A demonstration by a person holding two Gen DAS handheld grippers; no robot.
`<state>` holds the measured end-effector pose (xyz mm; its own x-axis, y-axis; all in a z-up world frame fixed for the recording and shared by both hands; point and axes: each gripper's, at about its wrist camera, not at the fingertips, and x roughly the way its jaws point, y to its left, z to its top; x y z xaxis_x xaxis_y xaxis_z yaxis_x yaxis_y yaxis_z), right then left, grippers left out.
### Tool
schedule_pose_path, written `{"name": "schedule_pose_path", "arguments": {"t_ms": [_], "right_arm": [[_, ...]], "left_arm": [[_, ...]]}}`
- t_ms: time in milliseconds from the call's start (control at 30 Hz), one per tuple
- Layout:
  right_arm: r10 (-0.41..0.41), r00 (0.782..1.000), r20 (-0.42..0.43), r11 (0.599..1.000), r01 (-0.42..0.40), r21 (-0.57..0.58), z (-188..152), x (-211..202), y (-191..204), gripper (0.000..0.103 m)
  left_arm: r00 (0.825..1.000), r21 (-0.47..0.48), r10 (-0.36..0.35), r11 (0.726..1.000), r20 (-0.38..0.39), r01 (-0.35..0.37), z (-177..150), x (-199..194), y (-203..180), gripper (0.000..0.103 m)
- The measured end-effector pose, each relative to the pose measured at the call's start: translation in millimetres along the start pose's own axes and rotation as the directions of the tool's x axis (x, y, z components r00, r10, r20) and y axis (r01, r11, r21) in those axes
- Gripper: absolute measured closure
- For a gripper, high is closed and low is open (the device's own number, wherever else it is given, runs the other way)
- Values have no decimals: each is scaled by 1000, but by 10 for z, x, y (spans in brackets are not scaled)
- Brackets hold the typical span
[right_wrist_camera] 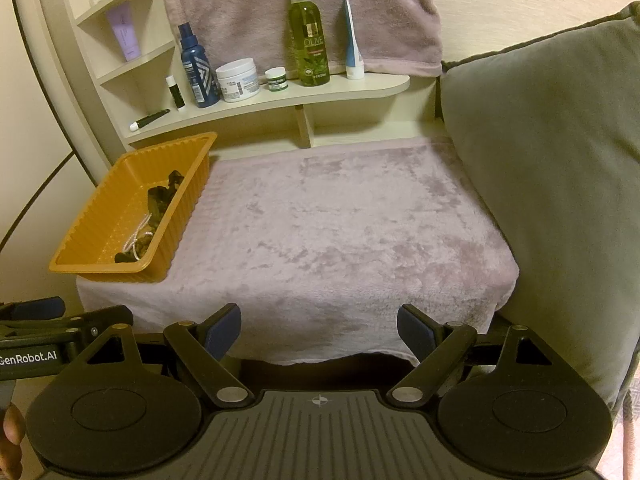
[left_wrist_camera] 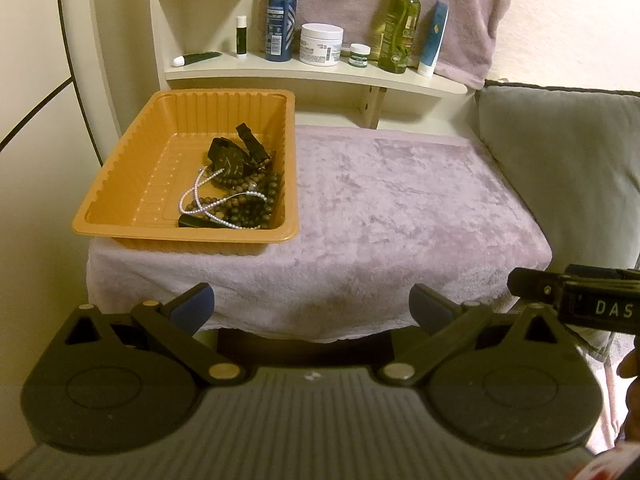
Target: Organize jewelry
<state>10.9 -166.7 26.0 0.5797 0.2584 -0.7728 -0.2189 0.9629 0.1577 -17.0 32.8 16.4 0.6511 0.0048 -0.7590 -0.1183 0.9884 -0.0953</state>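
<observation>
Two grippers wait wide open and hold nothing, and the jewelry sits in an orange tray.

Both the left gripper [left_wrist_camera: 312, 306] and the right gripper [right_wrist_camera: 319, 330] hang just off the near edge of the towel-covered table [right_wrist_camera: 340, 220], with their blue pads far apart and nothing between them. The orange tray [left_wrist_camera: 120, 184] sits at the near left corner of the table, and its near edge sticks out a little past the table edge. All the jewelry is piled at the right side of the tray: a black watch [left_wrist_camera: 226, 158], a string of small white pearls [left_wrist_camera: 196, 196] and brown wooden beads [left_wrist_camera: 256, 204]. Bottles and jars stand on the shelf [right_wrist_camera: 280, 100] behind the table. A big grey cushion [right_wrist_camera: 540, 180] leans along the right edge.
</observation>
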Motion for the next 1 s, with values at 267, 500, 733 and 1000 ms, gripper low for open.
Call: {"name": "schedule_pose_path", "arguments": {"t_ms": [267, 500, 733, 1000], "right_arm": [[0, 1000, 1, 1000, 0, 0, -2, -3, 7, 18], [0, 1000, 1, 1000, 0, 0, -6, -4, 10, 18], [0, 1000, 2, 1000, 0, 0, -7, -3, 26, 18], [-1, 1000, 2, 1000, 1, 0, -11, -1, 35, 18]], "left_arm": [[1000, -1, 0, 1000, 0, 0, -1, -2, -1, 0], [1000, -3, 1, 1000, 1, -1, -2, 0, 7, 0], [1000, -3, -2, 1000, 1, 2, -9, -4, 10, 0], [1000, -4, -3, 1000, 1, 3, -10, -2, 18, 0]]}}
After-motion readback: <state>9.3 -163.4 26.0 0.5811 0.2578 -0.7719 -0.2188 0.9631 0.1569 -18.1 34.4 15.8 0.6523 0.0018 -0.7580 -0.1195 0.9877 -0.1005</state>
